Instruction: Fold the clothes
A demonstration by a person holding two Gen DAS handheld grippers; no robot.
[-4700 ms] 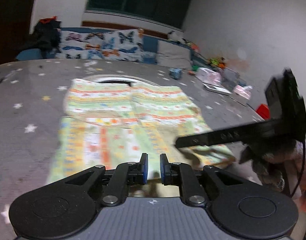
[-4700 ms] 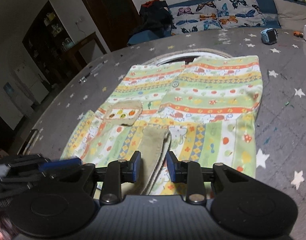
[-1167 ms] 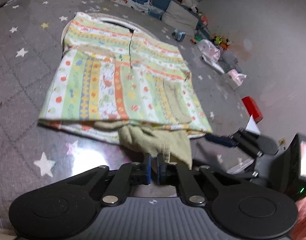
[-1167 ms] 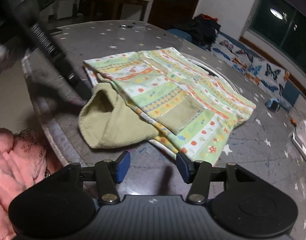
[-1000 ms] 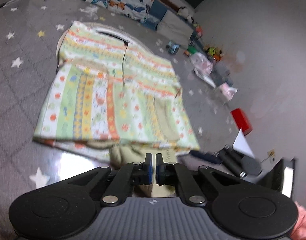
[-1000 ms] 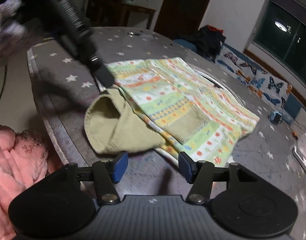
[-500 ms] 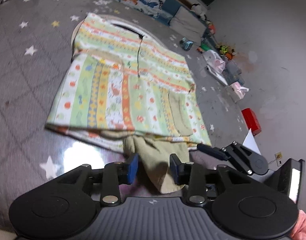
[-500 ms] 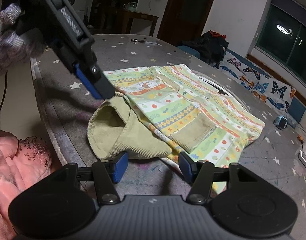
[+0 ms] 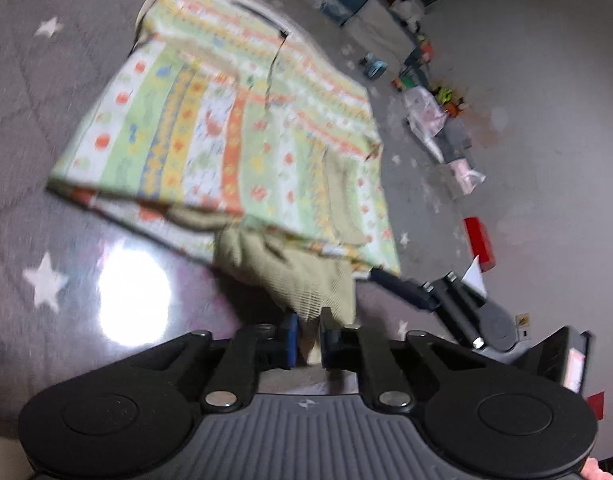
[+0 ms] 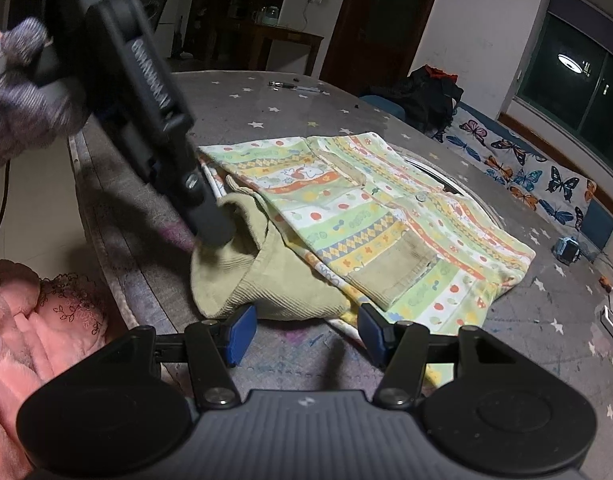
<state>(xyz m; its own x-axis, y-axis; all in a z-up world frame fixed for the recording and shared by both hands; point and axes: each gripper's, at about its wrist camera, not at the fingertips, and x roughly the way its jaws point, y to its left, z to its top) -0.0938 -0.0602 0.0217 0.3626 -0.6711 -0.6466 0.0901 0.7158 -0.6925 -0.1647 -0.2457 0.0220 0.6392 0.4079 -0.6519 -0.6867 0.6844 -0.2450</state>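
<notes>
Green, yellow and orange patterned child's garment (image 10: 386, 216) spread flat on the grey star-print quilted table cover (image 10: 290, 112), with an olive-green ribbed corduroy sleeve (image 10: 266, 280) poking out from under its near edge toward the table rim. Left gripper (image 9: 306, 338) closing down on that olive sleeve, cloth bunched between the blue pads (image 9: 291, 334) in the left wrist view, so basically pinching the cuff edge right now. From the right wrist view, same black tool reaching in from the left, tip planted at the sleeve opening. Right gripper (image 10: 304, 334) hanging just near of the sleeve, jaws spread apart, nothing between them, pads clear of the fabric. Pink fluffy clothing (image 10: 22, 336) at near left, butterfly-print cushions (image 10: 522, 168) far right.
</notes>
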